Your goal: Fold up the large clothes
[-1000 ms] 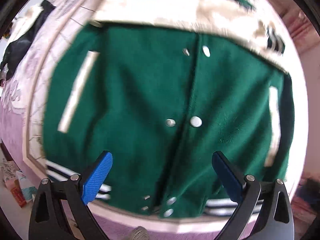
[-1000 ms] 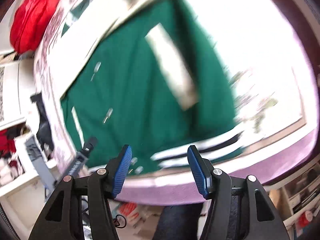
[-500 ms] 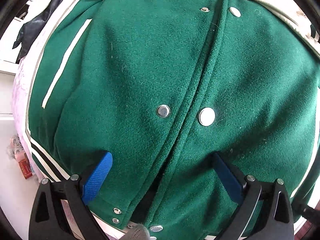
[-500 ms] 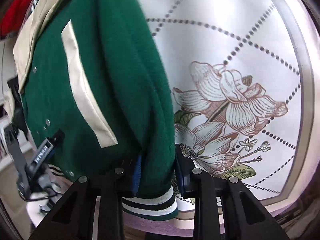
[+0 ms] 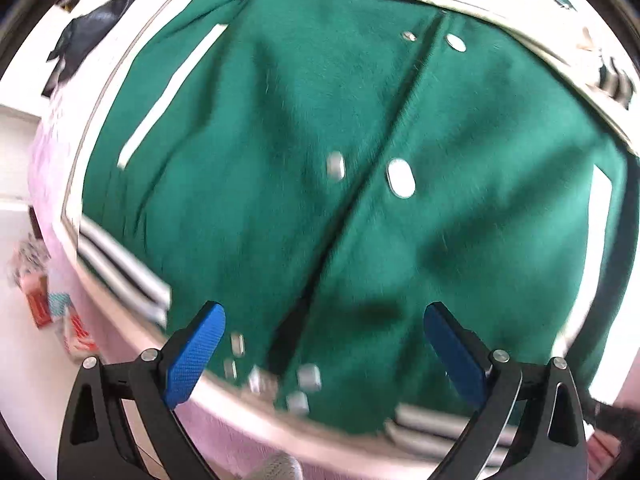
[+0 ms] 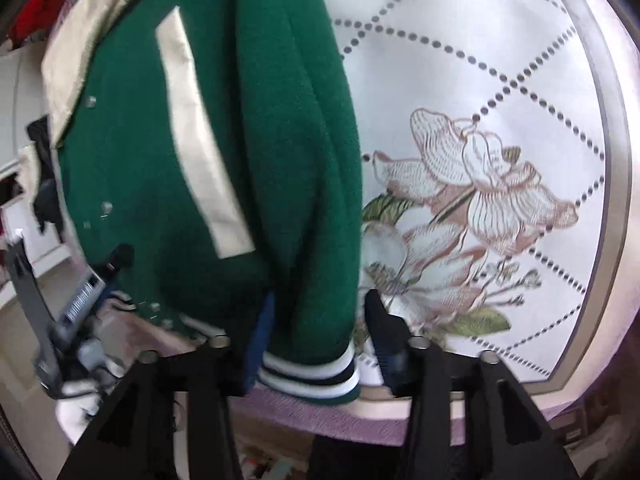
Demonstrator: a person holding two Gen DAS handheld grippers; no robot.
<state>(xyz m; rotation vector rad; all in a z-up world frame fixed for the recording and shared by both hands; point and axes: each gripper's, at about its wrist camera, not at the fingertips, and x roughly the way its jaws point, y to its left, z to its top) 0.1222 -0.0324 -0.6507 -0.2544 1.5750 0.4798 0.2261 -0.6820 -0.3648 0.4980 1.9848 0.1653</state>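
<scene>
A green varsity jacket [image 5: 280,168] with snap buttons, cream pocket strips and a striped hem lies front up on a bed. My left gripper [image 5: 324,344] is open and empty, hovering over the jacket's lower front near the hem. In the right wrist view my right gripper [image 6: 316,340] has its jaws on either side of the jacket's striped hem corner [image 6: 308,372], with the green side fold [image 6: 296,160] bunched up between the fingers. The jaws stand slightly apart around the cloth.
The bedspread [image 6: 480,140] is white with a dotted diamond pattern, a flower print and a lilac edge [image 6: 360,420]. Dark clothing [image 5: 88,32] lies at the far left. Red cloth [image 6: 44,4] lies beyond the jacket. Boxes [image 5: 44,308] sit on the floor.
My left gripper has pulled back from the jacket, so the hem and bed edge show again. My right gripper stays at the hem corner; its jaws have spread a little.
</scene>
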